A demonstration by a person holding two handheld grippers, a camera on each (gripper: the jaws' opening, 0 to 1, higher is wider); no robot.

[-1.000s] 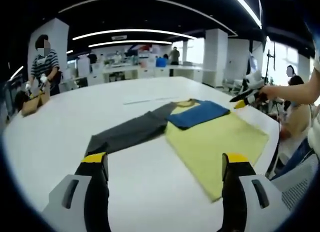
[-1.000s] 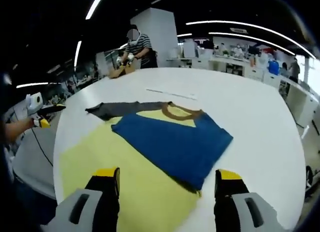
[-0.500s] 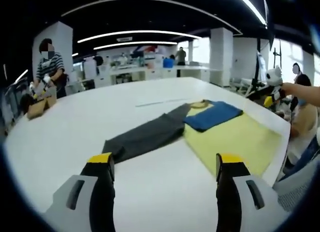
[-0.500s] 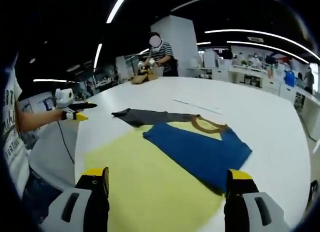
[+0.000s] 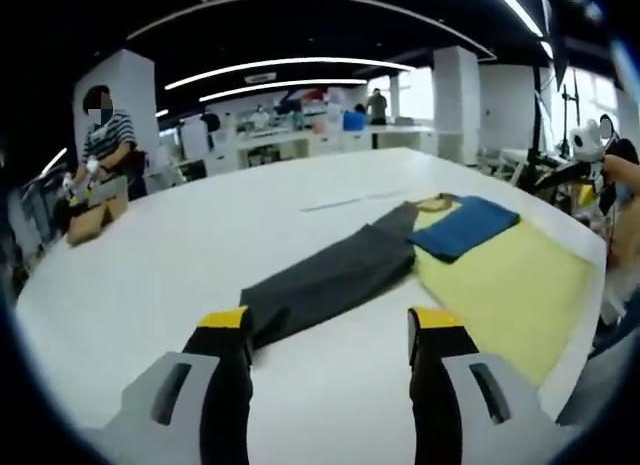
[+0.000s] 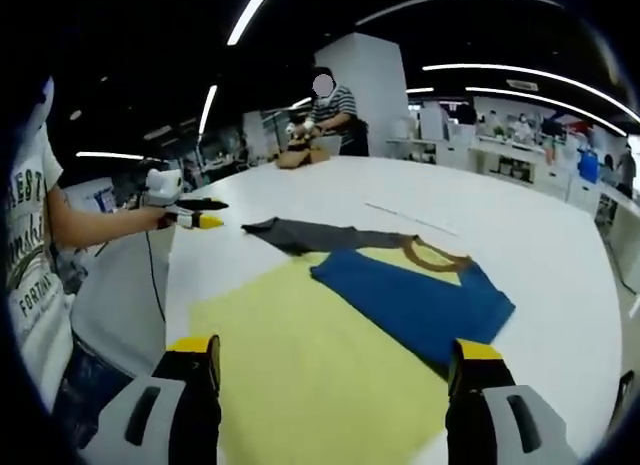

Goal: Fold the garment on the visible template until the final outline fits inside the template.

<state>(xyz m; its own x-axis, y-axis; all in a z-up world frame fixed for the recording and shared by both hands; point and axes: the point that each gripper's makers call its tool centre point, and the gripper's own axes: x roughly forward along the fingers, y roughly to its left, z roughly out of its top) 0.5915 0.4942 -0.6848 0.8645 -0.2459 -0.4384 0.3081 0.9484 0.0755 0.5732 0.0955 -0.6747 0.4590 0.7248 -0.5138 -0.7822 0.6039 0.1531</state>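
Note:
A yellow garment (image 6: pixel 330 355) lies flat on the white table (image 5: pixel 150 255). A blue part (image 6: pixel 415 300) is folded over it near the brown collar (image 6: pixel 435 253), and a grey sleeve (image 5: pixel 330 275) stretches out to the side. My left gripper (image 5: pixel 328 325) is open just short of the sleeve's free end, jaws either side of it and nothing between them. It also appears as the left gripper (image 6: pixel 200 213) held in a hand at the table's edge. My right gripper (image 6: pixel 335 350) is open over the yellow body (image 5: pixel 510 290), holding nothing.
A thin straight line (image 5: pixel 345 198) marks the table beyond the garment. At the far edge a person in a striped top handles a cardboard box (image 5: pixel 88 210). The holder's printed T-shirt (image 6: pixel 30 255) fills the left of the right gripper view. Desks and pillars stand behind.
My left gripper has come closer to the grey sleeve's end, which now lies right at its jaws. The right gripper view has swung slightly left; the garment itself has not moved.

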